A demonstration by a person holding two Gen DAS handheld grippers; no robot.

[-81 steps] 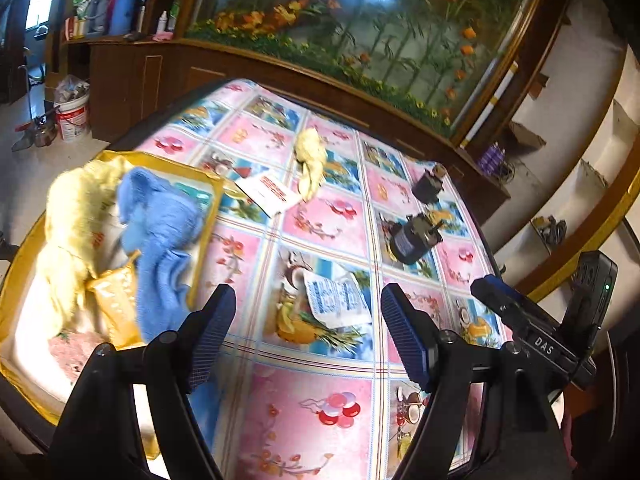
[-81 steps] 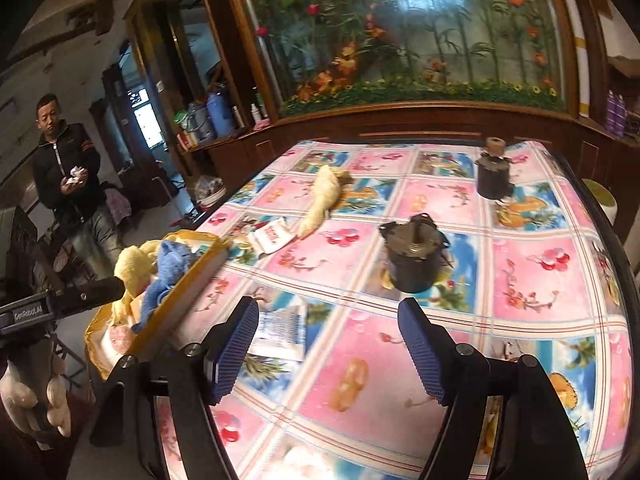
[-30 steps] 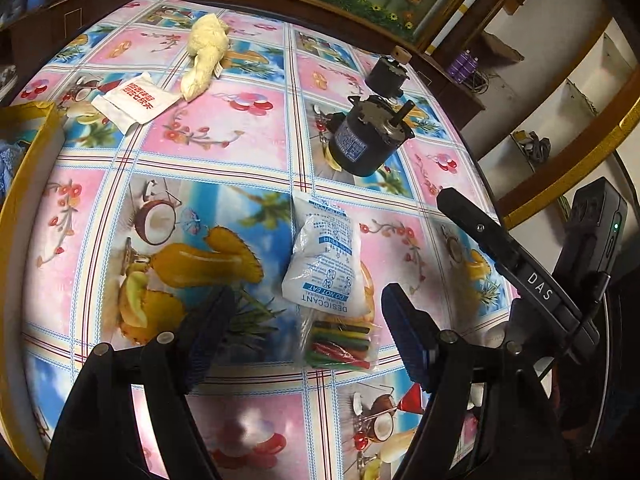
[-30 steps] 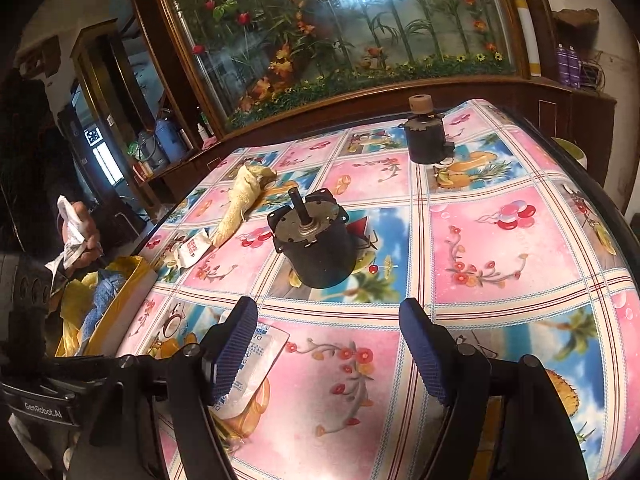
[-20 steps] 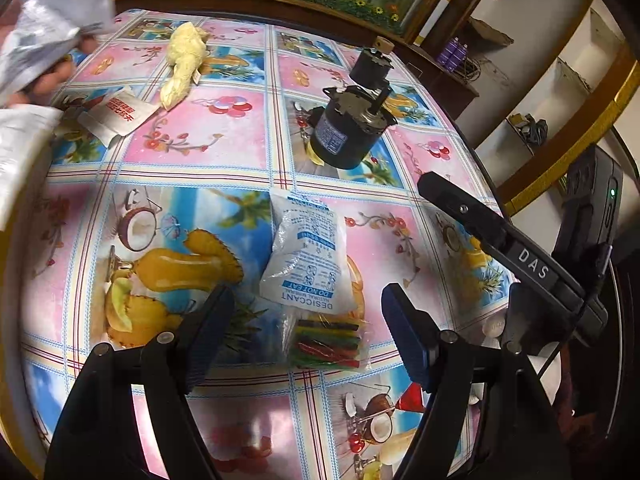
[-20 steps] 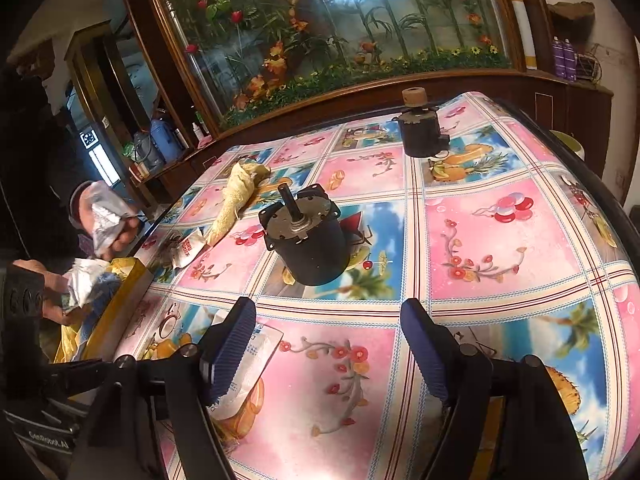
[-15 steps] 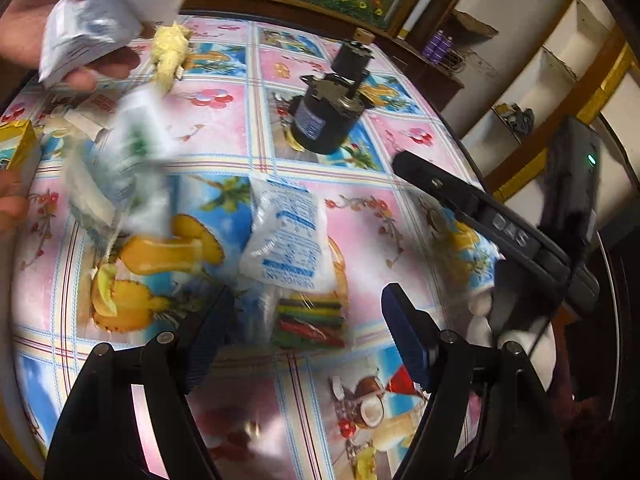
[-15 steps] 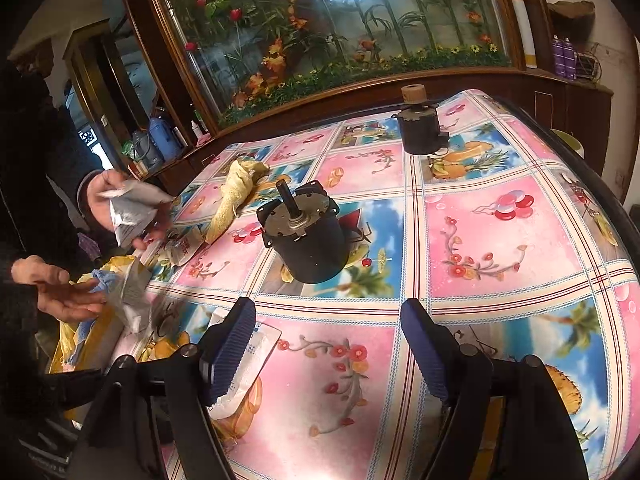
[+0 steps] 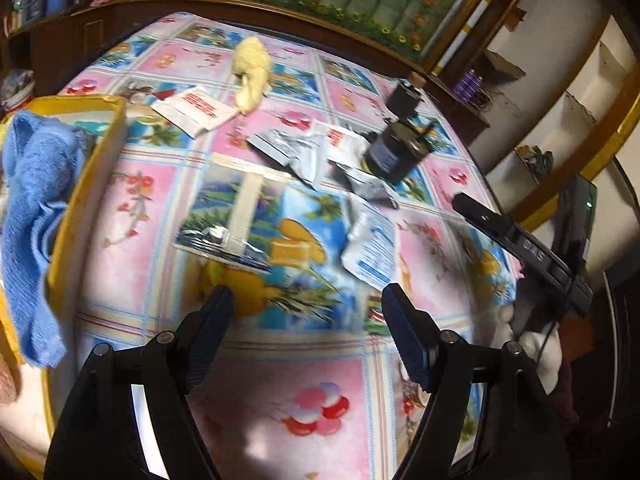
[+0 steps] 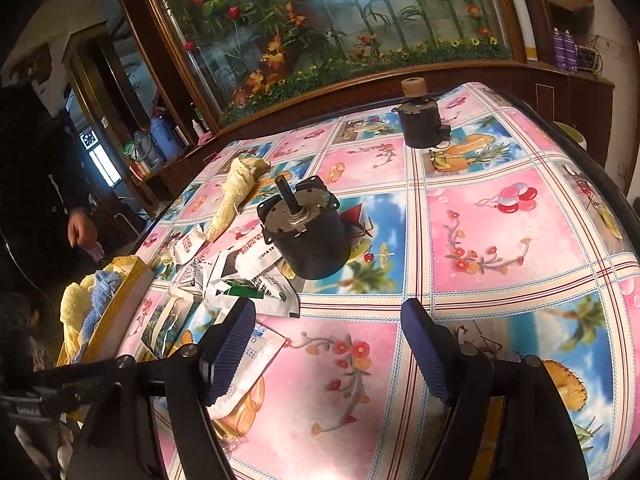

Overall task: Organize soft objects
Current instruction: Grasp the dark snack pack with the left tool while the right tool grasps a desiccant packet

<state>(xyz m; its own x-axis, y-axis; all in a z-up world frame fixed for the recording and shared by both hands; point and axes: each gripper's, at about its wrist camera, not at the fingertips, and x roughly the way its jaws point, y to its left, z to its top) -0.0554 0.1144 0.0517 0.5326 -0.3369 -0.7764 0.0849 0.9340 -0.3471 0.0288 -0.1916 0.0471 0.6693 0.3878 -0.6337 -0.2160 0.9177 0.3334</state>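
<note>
My left gripper hangs open and empty above the flowered tablecloth. Ahead of it lie a white desiccant packet, a flat clear packet, and several silver and white packets. A yellow cloth lies farther back. A blue towel is draped in the yellow tray on the left. My right gripper is also open and empty, low over the table, with the desiccant packet under its left finger and the packet pile just beyond.
Two black motors stand on the table, one beside the packets and one at the back. A person's hand hovers past the tray at the left. A wooden cabinet with a plant picture borders the far edge.
A person's hands dropped several packets onto the table near the motor, then drew back to the left. My left gripper swung left, bringing the tray and towel into view. The right gripper barely moved.
</note>
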